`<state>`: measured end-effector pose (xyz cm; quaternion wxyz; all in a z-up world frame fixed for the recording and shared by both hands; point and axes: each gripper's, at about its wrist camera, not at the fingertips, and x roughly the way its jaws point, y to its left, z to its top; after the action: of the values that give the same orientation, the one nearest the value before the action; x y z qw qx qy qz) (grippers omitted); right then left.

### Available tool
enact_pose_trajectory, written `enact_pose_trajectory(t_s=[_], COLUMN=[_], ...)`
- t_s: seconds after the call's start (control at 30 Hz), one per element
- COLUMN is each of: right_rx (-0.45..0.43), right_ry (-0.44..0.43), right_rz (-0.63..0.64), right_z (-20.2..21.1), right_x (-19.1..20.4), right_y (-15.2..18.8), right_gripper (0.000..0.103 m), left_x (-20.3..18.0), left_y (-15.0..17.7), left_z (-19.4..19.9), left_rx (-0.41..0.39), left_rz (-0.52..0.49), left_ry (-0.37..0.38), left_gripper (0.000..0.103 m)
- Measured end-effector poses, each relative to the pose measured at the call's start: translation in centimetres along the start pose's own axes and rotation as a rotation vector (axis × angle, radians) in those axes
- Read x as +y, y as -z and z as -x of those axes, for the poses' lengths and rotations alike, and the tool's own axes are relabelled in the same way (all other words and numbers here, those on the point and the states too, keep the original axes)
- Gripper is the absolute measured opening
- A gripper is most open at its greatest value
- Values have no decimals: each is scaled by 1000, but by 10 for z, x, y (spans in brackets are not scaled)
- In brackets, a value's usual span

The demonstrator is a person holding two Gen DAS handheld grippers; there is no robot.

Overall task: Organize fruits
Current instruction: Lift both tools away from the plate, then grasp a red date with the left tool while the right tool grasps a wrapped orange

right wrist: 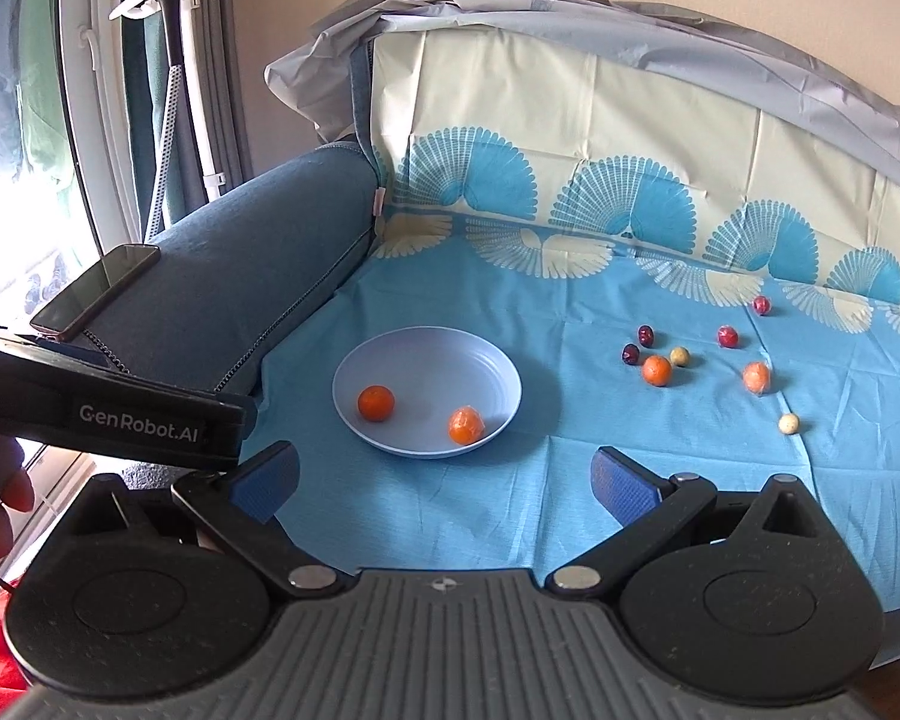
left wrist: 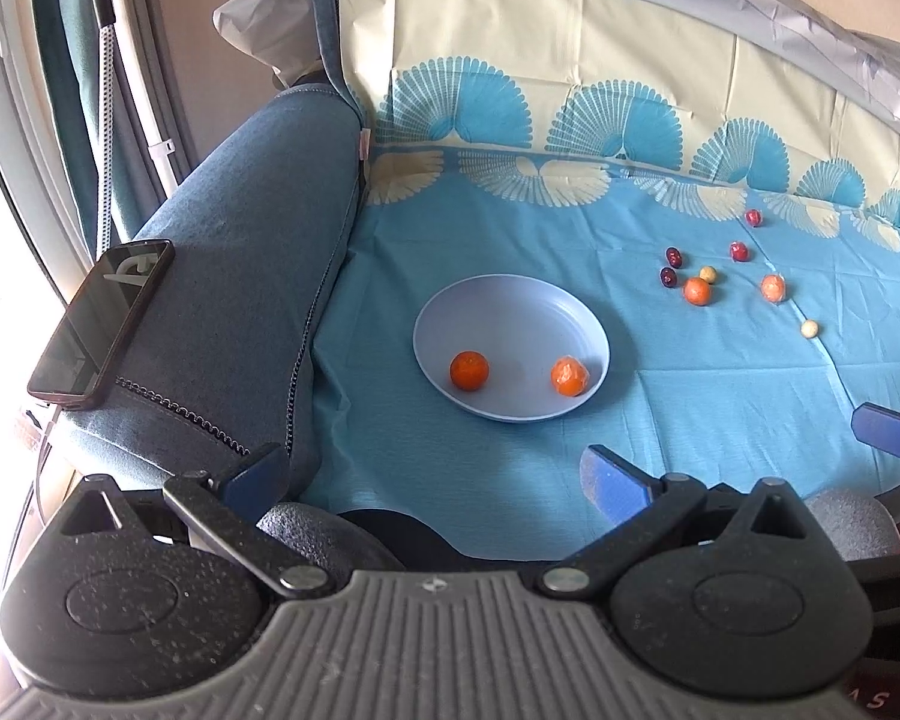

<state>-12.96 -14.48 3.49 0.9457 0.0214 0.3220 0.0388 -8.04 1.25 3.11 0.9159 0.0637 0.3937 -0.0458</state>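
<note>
A pale blue plate (left wrist: pixel 444 312) (right wrist: pixel 390 354) sits on the blue cloth and holds two oranges, one bare (left wrist: pixel 469 370) (right wrist: pixel 376 402) and one in clear wrap (left wrist: pixel 569 376) (right wrist: pixel 466 424). To its right lie loose fruits: an orange (left wrist: pixel 698 291) (right wrist: pixel 656 371), a wrapped orange (left wrist: pixel 773 287) (right wrist: pixel 756 377), dark red fruits (left wrist: pixel 673 256) (right wrist: pixel 646 335) and small pale balls (left wrist: pixel 810 329) (right wrist: pixel 788 423). My left gripper (left wrist: pixel 438 474) is open and empty, short of the plate. My right gripper (right wrist: pixel 447 480) is open and empty, also short of the plate.
A blue sofa armrest (left wrist: pixel 246 252) (right wrist: pixel 234 276) stands left of the cloth with a dark phone (left wrist: pixel 99 324) (right wrist: pixel 96 291) lying on it. The cloth runs up the backrest behind. The left gripper's body (right wrist: pixel 138 414) crosses the right wrist view at the left.
</note>
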Motion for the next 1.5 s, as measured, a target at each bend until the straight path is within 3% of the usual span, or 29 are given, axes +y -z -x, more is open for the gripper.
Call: enact_pose_trajectory(t_s=[0.47, 0.8, 0.97, 1.13, 1.2, 1.5], right_rx=[15, -42, -62, -53, -37, 82], right_ry=[21, 145, 233, 304, 327, 381], right_rz=[-85, -197, -250, -297, -316, -390], right_z=[-20, -49, -79, -124, -147, -258], right_x=[-20, -94, -154, -218, -240, -324], right_y=[9, -2, -19, -32, -33, -29], right_gripper=[102, 102, 102, 102, 102, 102], left_x=[-12, -62, -109, -156, -177, -240], left_y=[-9, -74, -120, -161, -173, -200], left_z=[-25, -72, -128, -199, -230, -360], left_rx=[53, 64, 86, 149, 168, 298], left_rz=[-36, -32, -43, -43, -49, -35], left_ry=[-13, 61, 62, 149, 150, 126], left_gripper=[103, 103, 103, 103, 103, 103])
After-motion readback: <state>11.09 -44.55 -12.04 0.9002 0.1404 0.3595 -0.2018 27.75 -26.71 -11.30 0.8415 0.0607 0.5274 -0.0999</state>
